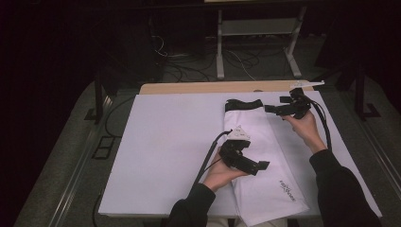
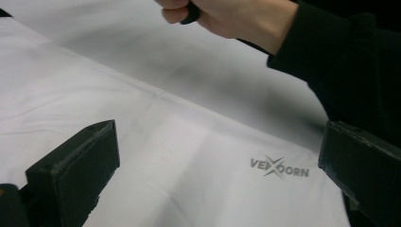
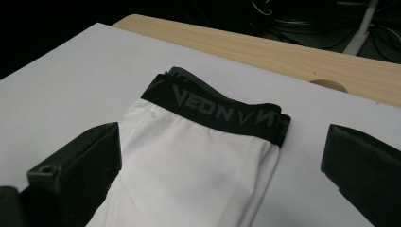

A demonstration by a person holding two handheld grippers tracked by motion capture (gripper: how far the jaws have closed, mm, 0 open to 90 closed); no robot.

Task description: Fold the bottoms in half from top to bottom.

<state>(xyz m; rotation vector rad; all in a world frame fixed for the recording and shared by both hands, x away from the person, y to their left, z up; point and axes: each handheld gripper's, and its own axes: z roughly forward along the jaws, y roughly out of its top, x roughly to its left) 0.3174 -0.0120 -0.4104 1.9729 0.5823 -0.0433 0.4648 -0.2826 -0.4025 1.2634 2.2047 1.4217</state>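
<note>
Left gripper [image 2: 217,165] jaws spread wide apart, nothing between them, hovering over white garment [image 2: 142,137] lying flat on the white table cover [image 2: 227,61]. Grey logo print [image 2: 280,167] on the fabric near the right-hand jaw. Person's other hand [image 2: 236,16] at top, fist closed round something black, dark sleeve [image 2: 345,61] trailing right.

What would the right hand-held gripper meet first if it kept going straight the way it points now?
Probably the black waistband of the white folded garment lies first ahead of the open right hand-held gripper, though its height above the cloth is unclear.
</note>
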